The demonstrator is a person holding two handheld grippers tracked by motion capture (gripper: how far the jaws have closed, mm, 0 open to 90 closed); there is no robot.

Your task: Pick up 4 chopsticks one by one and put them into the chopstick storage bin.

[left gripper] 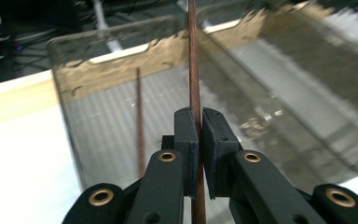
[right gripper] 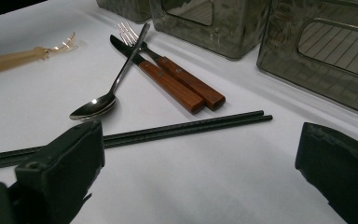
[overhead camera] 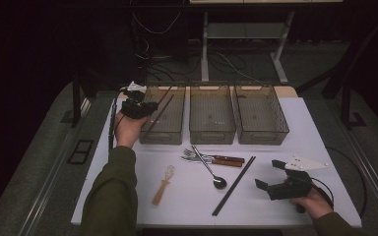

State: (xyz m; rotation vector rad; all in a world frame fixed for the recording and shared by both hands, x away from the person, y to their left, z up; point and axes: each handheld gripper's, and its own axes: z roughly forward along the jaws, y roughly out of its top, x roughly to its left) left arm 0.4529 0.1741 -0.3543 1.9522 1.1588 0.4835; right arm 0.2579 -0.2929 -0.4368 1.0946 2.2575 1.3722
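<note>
Nearest me, the right gripper [overhead camera: 275, 178] idles wide open and empty beside two black chopsticks [overhead camera: 234, 185], while the left gripper [left gripper: 199, 140], jaws clamped on one brown chopstick [left gripper: 194, 70], holds it lengthwise over the leftmost of three bins [overhead camera: 178, 135], above its mate [left gripper: 140, 116].

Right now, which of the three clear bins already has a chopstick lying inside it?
The leftmost bin, beside the left gripper: a brown chopstick lies inside it. The middle bin and right bin look empty.

No legible text, label, brand, number or sign on anything in these views
</note>
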